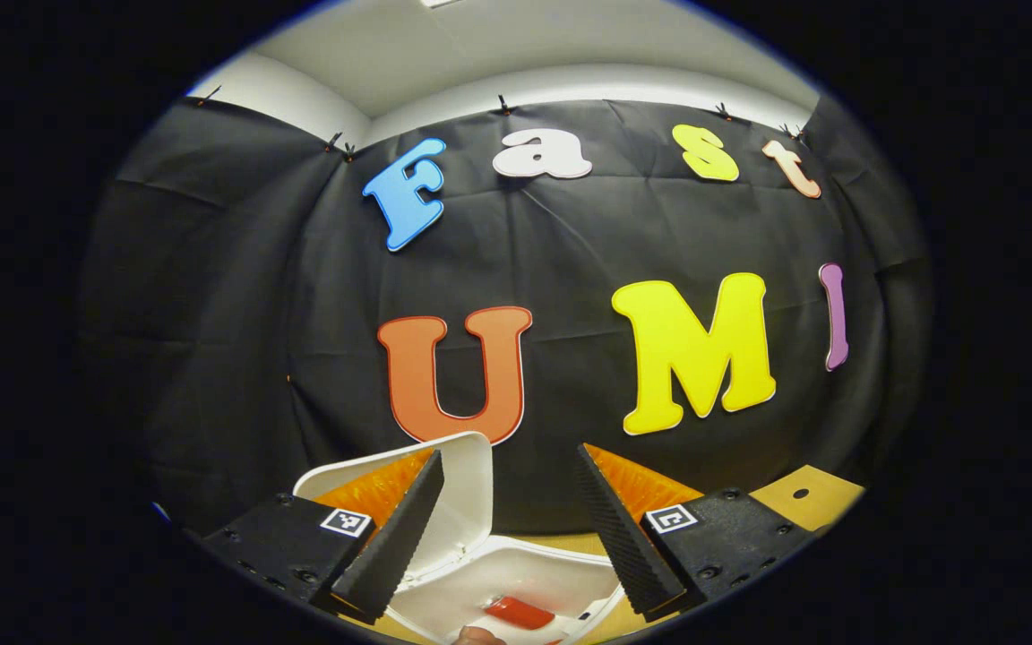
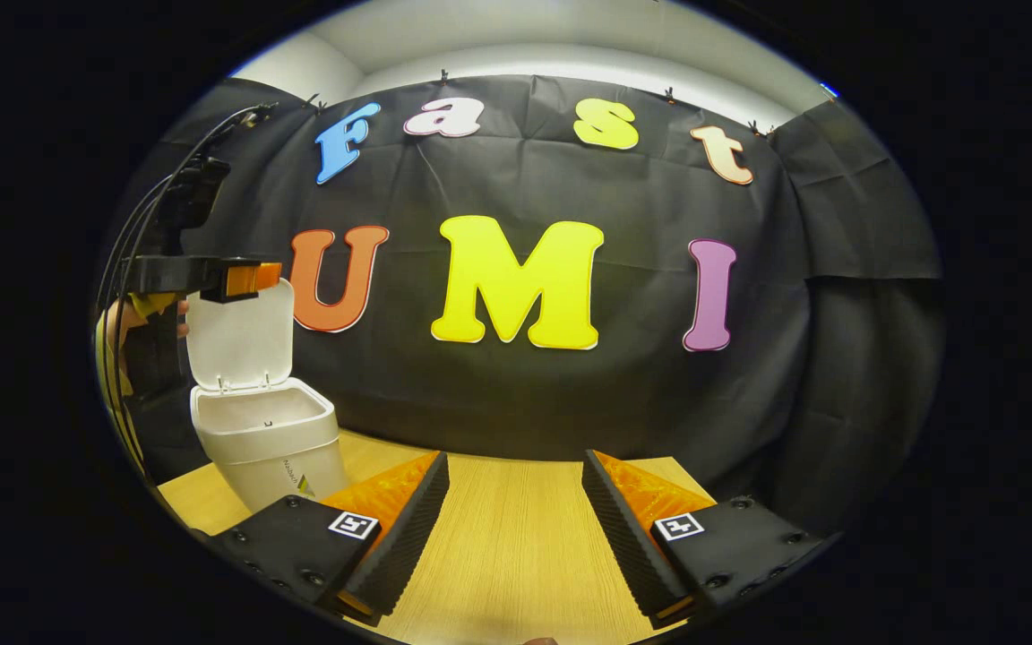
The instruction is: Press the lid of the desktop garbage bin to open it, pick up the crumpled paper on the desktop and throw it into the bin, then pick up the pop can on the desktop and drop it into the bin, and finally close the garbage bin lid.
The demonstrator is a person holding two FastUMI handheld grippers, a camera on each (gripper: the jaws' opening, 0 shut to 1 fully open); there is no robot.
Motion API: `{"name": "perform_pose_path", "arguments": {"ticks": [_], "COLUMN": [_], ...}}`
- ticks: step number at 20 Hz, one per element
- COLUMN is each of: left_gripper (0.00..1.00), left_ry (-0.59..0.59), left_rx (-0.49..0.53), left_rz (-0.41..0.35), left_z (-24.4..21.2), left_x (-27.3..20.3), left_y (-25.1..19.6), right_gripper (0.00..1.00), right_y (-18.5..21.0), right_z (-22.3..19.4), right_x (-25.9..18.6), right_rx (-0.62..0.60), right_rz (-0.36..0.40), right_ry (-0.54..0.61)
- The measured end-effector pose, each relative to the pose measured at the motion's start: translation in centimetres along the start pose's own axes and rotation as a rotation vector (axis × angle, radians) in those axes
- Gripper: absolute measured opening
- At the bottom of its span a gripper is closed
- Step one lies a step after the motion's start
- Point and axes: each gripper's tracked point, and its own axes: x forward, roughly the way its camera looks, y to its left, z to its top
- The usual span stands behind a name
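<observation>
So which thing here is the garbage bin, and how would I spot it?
Start at the wooden table before the black cloth wall. At its left end stands the white garbage bin, its hinged lid flipped upright, with the left gripper at the lid's top edge.

Left gripper (image 1: 507, 502) held high with jaws spread, nothing between; right gripper (image 2: 516, 511) low, jaws likewise apart.

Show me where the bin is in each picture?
Left gripper view: the bin is at the bottom centre, seen from above between the left gripper's open fingers, with a red thing inside.
Right gripper view: the bin stands at the left on the table.
Shared landmark: its raised lid.
</observation>
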Motion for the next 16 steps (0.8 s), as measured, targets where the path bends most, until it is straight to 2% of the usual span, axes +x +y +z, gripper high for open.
{"name": "perform_pose_path", "arguments": {"ticks": [7,13,16], "left_gripper": [0.95,0.95,0.95], "left_ry": [-0.026,0.040,0.094], "left_rx": [-0.036,-0.059,-0.115], "left_rz": [0.084,0.118,0.147], "left_z": [2.7,0.6,-1.1], "left_x": [3.2,5.2,5.2], "left_y": [4.1,6.8,7.9], "right_gripper": [0.95,0.95,0.95], "right_y": [-0.8,-0.6,-0.5], "right_z": [-0.5,-0.8,-1.0], "right_x": [0.2,0.5,0.4], "right_rx": [0.024,0.045,0.044], "right_rz": [-0.016,-0.008,-0.004], "right_ry": [0.016,0.034,0.038]}}
